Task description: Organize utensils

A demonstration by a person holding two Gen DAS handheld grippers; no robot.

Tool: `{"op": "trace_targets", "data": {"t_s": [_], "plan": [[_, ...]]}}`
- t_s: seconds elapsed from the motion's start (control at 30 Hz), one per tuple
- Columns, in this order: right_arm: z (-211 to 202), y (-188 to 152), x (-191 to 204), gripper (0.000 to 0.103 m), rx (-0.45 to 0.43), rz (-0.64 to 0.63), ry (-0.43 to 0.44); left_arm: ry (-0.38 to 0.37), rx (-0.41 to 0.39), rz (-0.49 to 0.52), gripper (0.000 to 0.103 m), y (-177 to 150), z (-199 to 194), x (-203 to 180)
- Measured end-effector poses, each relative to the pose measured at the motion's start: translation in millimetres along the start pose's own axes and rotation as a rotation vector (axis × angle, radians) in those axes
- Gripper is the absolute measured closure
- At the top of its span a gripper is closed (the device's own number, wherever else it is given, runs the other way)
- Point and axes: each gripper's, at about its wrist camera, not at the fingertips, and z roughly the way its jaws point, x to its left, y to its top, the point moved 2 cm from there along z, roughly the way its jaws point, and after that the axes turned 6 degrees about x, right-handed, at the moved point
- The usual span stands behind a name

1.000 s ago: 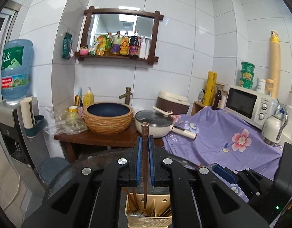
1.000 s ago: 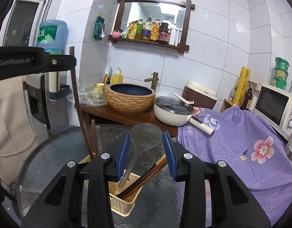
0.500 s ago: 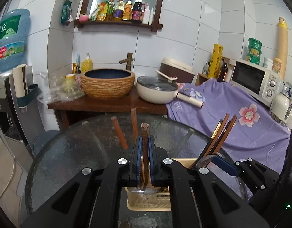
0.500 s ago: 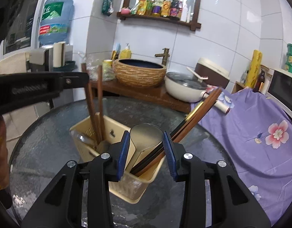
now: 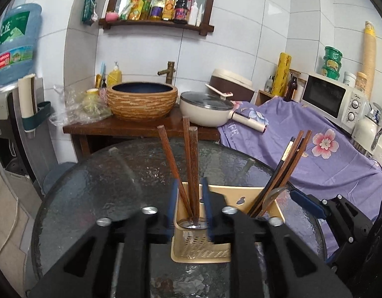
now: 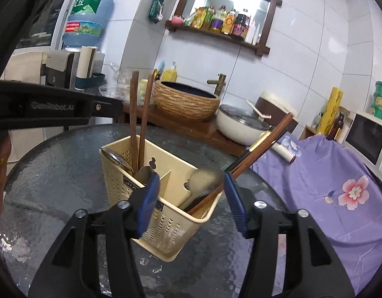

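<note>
Release step: both claws are opening, left claw (image 5: pixel 190 204) around wooden chopsticks (image 5: pixel 192 173), right claw (image 6: pixel 191 198) around a spoon (image 6: pixel 203 180), both dropped in the caddy (image 6: pixel 166 213); next, lift clear

We stood in a home kitchen (white-tiled): a microwave (image 5: pixel 326 100), lidded pan (image 5: pixel 205 108), basin sink (image 5: pixel 142 103) and shelf of sauce bottles (image 5: pixel 163 7) showed it.

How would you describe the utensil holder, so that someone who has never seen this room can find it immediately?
Look at the round dark glass table in front of the wooden counter with the woven basin. On it stands one cream plastic holder with perforated walls and a divider inside. Nothing else on the table is like it: brown wooden chopsticks and metal spoons stick out of its compartments.
</note>
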Motion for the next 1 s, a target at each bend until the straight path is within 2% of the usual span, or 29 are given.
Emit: {"op": "trace_targets", "data": {"t_s": [0.13, 0.17, 0.2, 0.27, 0.3, 0.43, 0.6, 0.8, 0.9, 1.0], "plan": [[-22.9, -6.6, -7.7, 0.031, -0.035, 0.021, -0.007, 0.022, -0.085, 0.006, 0.034, -9.0, -33.0, 3.3], [-28.7, -9.5, -9.8, 0.027, -0.042, 0.030, -0.007, 0.027, -0.100, 0.003, 0.021, -13.4, -40.3, 5.5], [-33.2, -11.9, -11.8, 0.025, -0.046, 0.038, -0.010, 0.030, -0.111, 0.000, 0.013, -16.3, -45.1, 7.0], [-47.6, -22.5, -16.2, 0.016, -0.054, 0.073, -0.011, 0.036, -0.130, -0.003, 0.009, -29.2, -58.3, 12.7], [-52.9, -27.1, -17.6, 0.015, -0.055, 0.091, -0.001, 0.041, -0.133, -0.004, 0.007, -38.5, -64.8, 15.8], [-79.5, -56.8, -19.6, 0.006, -0.049, 0.184, 0.064, 0.027, -0.120, -0.013, 0.006, -73.9, -78.3, 20.4], [-111.2, -97.6, -4.4, 0.006, -0.056, 0.200, 0.077, 0.052, -0.072, -0.004, 0.006, -131.1, -84.8, 16.9], [-138.1, -139.9, 12.6, 0.006, -0.036, 0.257, 0.113, 0.071, -0.051, 0.012, 0.006, -187.3, -97.8, 10.1], [-155.0, -156.9, 21.0, 0.006, -0.044, 0.281, 0.138, 0.104, -0.065, 0.014, 0.006, -210.3, -112.5, 5.0], [-175.2, -167.7, 30.5, 0.006, -0.068, 0.272, 0.139, 0.095, -0.103, 0.016, 0.006, -223.2, -127.7, 2.0]]}}
